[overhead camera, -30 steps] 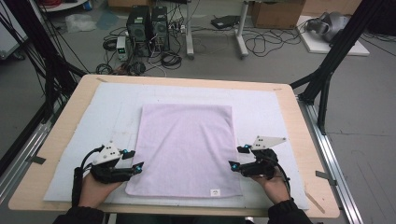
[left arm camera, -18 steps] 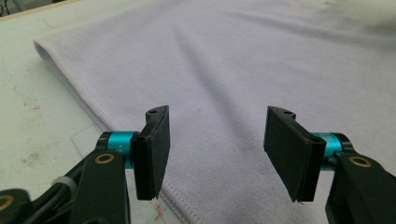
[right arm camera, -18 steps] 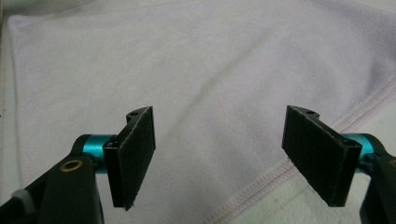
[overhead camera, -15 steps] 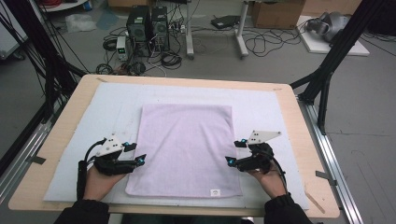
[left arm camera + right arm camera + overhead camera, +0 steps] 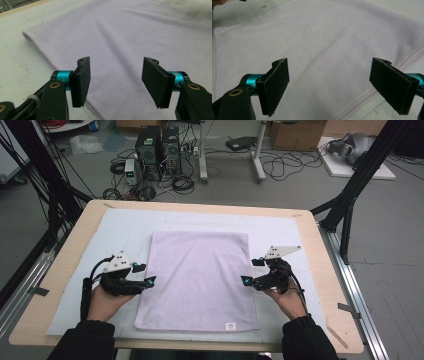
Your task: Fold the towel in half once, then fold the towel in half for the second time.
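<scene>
A lilac towel (image 5: 197,280) lies flat, folded into a rectangle, on a white mat (image 5: 125,235) on the wooden table. My left gripper (image 5: 145,273) hovers at the towel's left edge, open, its pads (image 5: 82,80) just above the hem of the towel (image 5: 130,32) with nothing between them. My right gripper (image 5: 250,271) is at the towel's right edge. Its jaws have just been opening and stand wide apart over the towel (image 5: 324,37), with one pad (image 5: 274,85) on each side and no cloth pinched.
A small white label (image 5: 230,325) sits on the towel's near edge. The table's wooden rim (image 5: 325,270) frames the mat. Black frame posts (image 5: 350,195) stand at both sides. Computers and cables (image 5: 160,145) lie on the floor beyond the far edge.
Both hands have moved away from the person along the towel's side edges and risen a little. The right jaws stand wider than before.
</scene>
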### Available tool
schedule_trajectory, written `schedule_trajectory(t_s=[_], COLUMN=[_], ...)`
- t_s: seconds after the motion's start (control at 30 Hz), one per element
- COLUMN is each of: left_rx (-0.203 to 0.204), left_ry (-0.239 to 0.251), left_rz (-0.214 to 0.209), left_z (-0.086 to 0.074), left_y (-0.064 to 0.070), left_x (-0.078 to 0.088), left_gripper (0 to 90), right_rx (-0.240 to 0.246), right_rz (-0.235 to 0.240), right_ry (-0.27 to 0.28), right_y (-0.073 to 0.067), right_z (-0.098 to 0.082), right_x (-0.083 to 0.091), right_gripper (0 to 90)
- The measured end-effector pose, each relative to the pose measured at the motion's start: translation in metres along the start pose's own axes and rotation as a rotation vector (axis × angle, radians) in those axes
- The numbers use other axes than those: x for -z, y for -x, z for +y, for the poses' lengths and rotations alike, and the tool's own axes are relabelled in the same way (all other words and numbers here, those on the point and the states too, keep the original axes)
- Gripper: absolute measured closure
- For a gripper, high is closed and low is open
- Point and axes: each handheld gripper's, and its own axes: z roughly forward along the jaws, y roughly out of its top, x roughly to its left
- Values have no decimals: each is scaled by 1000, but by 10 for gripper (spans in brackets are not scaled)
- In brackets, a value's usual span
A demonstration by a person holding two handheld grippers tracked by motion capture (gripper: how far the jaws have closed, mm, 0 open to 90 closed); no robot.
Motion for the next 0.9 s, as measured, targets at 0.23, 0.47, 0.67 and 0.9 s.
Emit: schedule_trajectory(t_s=[0.23,0.47,0.67,0.9], left_rx=[-8,5,28,77], left_ry=[6,5,9,-49], left_rz=[10,44,71,128], left_z=[27,46,60,52], left_y=[-17,-37,-58,-81], left_x=[-1,-5,-6,-28], left_gripper=[402,399,404,437], right_rx=[14,18,25,16], right_rz=[-6,-24,-66,-135], right_ry=[-20,-28,-16,-45], right_y=[10,29,47,72], right_z=[18,48,79,79], right_x=[1,0,1,-17], right_gripper=[153,165,175,197])
